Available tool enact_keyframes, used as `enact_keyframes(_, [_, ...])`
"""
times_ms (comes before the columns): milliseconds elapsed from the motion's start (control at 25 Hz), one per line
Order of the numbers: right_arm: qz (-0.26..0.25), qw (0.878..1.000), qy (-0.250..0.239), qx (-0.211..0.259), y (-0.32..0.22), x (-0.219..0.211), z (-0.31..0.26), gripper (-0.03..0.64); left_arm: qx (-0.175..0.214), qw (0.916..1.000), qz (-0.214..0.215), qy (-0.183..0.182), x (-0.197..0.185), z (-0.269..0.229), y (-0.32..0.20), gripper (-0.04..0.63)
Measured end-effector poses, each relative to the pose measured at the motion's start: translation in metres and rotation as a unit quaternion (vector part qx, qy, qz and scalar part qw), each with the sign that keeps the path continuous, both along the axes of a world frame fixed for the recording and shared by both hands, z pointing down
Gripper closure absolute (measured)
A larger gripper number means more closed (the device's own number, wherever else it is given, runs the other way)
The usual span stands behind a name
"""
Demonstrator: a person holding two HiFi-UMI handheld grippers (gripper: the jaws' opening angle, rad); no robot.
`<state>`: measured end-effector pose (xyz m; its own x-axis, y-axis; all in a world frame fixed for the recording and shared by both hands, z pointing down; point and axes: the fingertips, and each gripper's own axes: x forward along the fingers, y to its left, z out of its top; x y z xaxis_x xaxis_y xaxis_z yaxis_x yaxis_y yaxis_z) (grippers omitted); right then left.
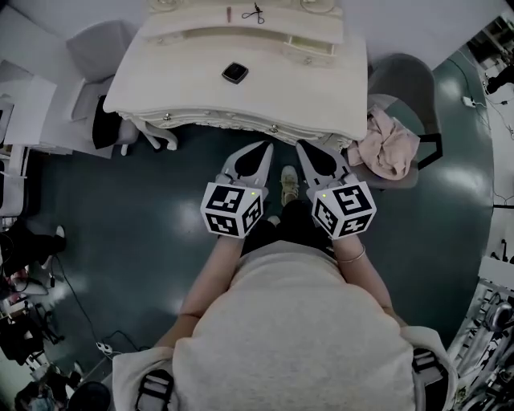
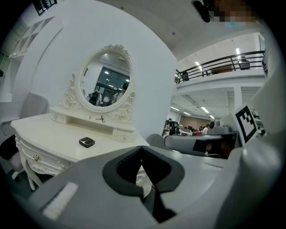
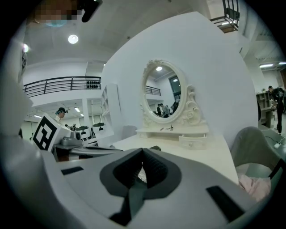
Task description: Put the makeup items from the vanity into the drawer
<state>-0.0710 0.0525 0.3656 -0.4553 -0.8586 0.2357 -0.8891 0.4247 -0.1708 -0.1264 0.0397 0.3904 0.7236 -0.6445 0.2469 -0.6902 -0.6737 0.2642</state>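
Note:
The white vanity [image 1: 313,100] stands just ahead of me, its oval mirror [image 2: 106,80] at the back. A small black compact [image 1: 234,72] lies on the top and shows again as the compact [image 2: 86,142] in the left gripper view. On the raised back shelf rest a black scissor-like tool [image 1: 254,12] and a thin pinkish stick [image 1: 228,14]. My left gripper [image 1: 267,147] and right gripper [image 1: 299,147] hover side by side before the vanity's front edge, both shut and empty. A small shelf drawer [image 3: 193,141] is closed.
A grey chair [image 1: 409,80] with a pink cloth [image 1: 389,144] stands right of the vanity. Another grey chair [image 1: 100,48] is at its left. The person's shoe [image 1: 288,185] is on the dark floor below the grippers. Cables and gear line the left edge.

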Motion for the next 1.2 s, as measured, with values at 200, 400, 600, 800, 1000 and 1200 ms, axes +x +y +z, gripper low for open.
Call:
enact_keyframes(200, [-0.012,1.0,-0.003,0.004,-0.051,0.005,0.001,0.607,0.002,0.9999,-0.013,-0.005,0.003,0.004,-0.047,0.586])
enact_keyframes(400, [-0.041,0.999,-0.001,0.011,-0.11,0.009,-0.007,0.607,0.01,0.9996,-0.027,-0.006,0.012,-0.004,-0.099,0.586])
enact_keyframes(600, [-0.072,0.997,0.0,0.011,-0.16,0.013,-0.011,0.607,0.018,0.9983,-0.055,-0.001,0.017,-0.011,-0.15,0.586])
enact_keyframes(800, [-0.099,0.995,-0.001,0.018,-0.2,0.021,-0.015,0.607,0.026,0.9964,-0.08,0.007,0.028,-0.015,-0.197,0.586])
enact_keyframes(1000, [-0.114,0.993,-0.016,0.006,-0.222,0.028,-0.007,0.609,0.012,0.9949,-0.1,0.003,0.035,-0.005,-0.215,0.586])
enact_keyframes(1200, [-0.125,0.992,-0.023,-0.016,-0.225,0.021,0.008,0.609,-0.007,0.9935,-0.113,0.0,0.025,0.006,-0.224,0.584])
